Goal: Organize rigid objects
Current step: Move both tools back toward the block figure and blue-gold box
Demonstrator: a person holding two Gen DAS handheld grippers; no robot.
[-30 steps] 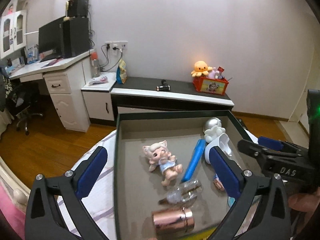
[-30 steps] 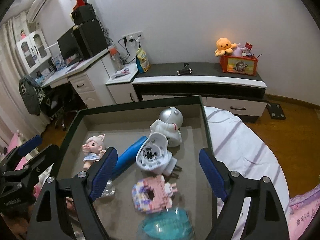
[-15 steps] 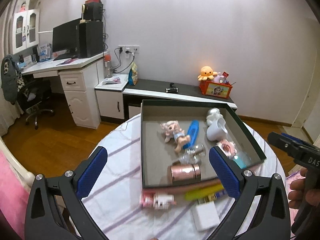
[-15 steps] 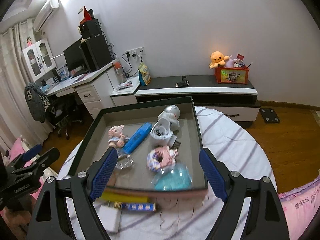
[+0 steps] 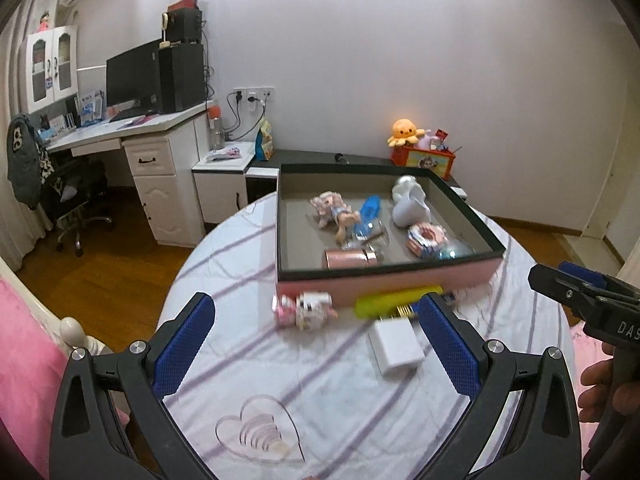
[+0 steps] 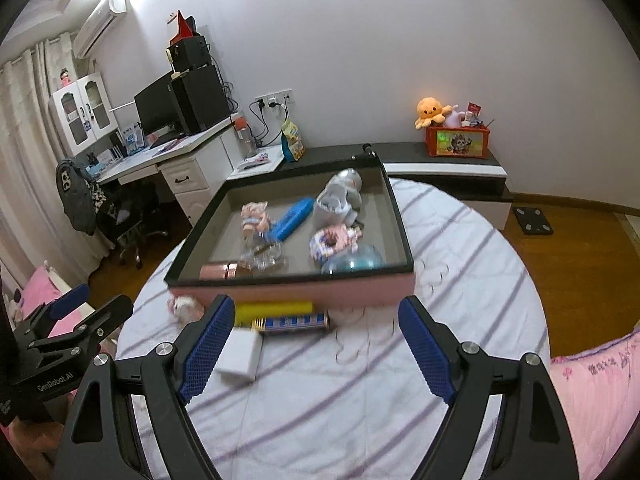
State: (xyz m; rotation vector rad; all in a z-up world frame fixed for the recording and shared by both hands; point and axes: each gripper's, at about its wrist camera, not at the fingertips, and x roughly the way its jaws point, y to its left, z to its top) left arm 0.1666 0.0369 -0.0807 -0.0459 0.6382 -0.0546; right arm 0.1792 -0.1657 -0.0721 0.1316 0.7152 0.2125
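Two grippers hang above the round table with nothing in them: the left gripper (image 5: 316, 340) fills the lower part of its view with its blue pads spread wide, and the right gripper (image 6: 316, 350) stands just as wide at the bottom of its own. Held back and high like this, each camera takes in the whole job, which reads as a pause to choose the next piece.

The shallow box (image 5: 384, 278) sits in the centre of both views. It already holds a doll (image 5: 334, 212), a blue bar (image 5: 370, 208), a white robot toy (image 5: 408, 200), a copper tube (image 5: 350, 259), a pink block toy (image 5: 426, 238) and a teal ball (image 5: 454, 250). The sorting looks partly done.

Still loose on the striped cloth (image 5: 248, 264), against the box's near wall, lie a small pink-and-white toy (image 5: 304, 310), a yellow stick (image 5: 396, 301), a white charger block (image 5: 396, 346) and a blue striped bar (image 6: 292, 322). They lie just beyond the open pads, so either hand could take one.
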